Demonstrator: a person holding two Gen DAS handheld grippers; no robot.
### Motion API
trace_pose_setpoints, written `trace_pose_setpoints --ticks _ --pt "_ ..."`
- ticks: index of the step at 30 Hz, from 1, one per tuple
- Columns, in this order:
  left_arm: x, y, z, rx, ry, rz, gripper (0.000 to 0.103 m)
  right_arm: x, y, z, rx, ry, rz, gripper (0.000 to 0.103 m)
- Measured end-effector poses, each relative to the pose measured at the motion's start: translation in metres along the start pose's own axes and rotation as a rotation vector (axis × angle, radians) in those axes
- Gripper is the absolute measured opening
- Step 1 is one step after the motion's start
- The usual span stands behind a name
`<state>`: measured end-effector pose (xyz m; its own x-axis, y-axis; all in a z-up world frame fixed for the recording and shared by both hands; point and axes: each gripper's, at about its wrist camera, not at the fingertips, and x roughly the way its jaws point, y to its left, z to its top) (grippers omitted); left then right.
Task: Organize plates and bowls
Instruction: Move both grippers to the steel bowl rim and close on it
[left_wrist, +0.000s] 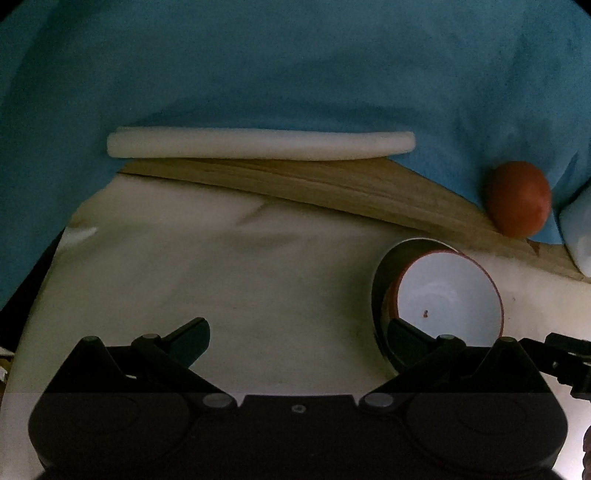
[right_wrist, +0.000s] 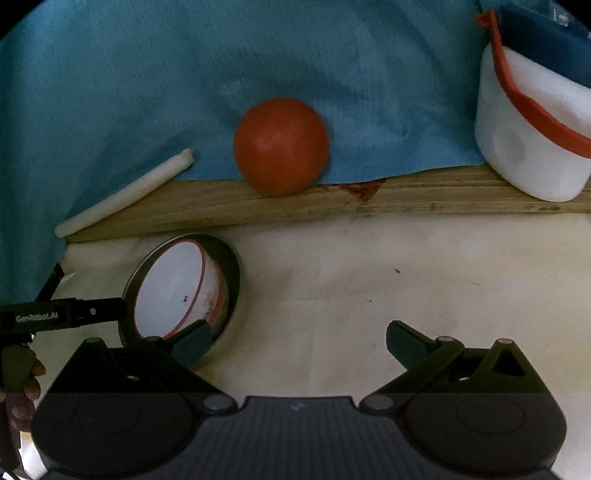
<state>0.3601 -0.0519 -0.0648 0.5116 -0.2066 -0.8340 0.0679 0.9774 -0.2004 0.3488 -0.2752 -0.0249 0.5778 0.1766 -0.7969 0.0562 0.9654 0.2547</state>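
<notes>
Black plastic fills the bottom of both views: my two grippers, each with jaws spread wide and holding nothing. The left gripper (left_wrist: 299, 343) hangs over bare cream tabletop (left_wrist: 221, 277). The right gripper (right_wrist: 299, 343) hangs over the same surface further right, and the left tool's arm shows at the edge of its view.

Just ahead, between the two grippers, sits the stack I am tending. A white bowl (right_wrist: 170, 291) with a thin red rim is nested inside a dark metal bowl (right_wrist: 231, 280). It leans against the outer bowl's wall instead of sitting level, so I judge it only loosely seated. One finger of each gripper overlaps the stack's near edge in its own view; whether either touches it I cannot tell. With both jaws released, I judge this pair to be set down rather than carried.

Behind the stack a wooden ledge (right_wrist: 332, 199) runs across the table. Resting on it against a blue cloth (right_wrist: 147, 92) backdrop are an upturned red bowl (right_wrist: 280, 146), seemingly next to be gathered, and a white foam rod (left_wrist: 258, 147). Far right on the ledge stands a white container (right_wrist: 524, 147) with a red band.
</notes>
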Motion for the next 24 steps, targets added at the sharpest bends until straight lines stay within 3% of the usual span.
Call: trace_pose_setpoints --ticks 15,19,24 --pt "0.016 -0.005 0.015 0.043 0.029 0.025 0.102 0.029 0.005 0.013 -0.010 0.062 -0.003 0.103" --pt "0.016 -0.006 0.016 0.056 0.030 0.014 0.097 0.033 0.005 0.014 -0.008 0.067 -0.007 0.102" --pt "0.015 -0.004 0.015 0.070 0.038 -0.011 0.083 0.038 0.003 0.015 0.017 0.087 0.041 0.082"
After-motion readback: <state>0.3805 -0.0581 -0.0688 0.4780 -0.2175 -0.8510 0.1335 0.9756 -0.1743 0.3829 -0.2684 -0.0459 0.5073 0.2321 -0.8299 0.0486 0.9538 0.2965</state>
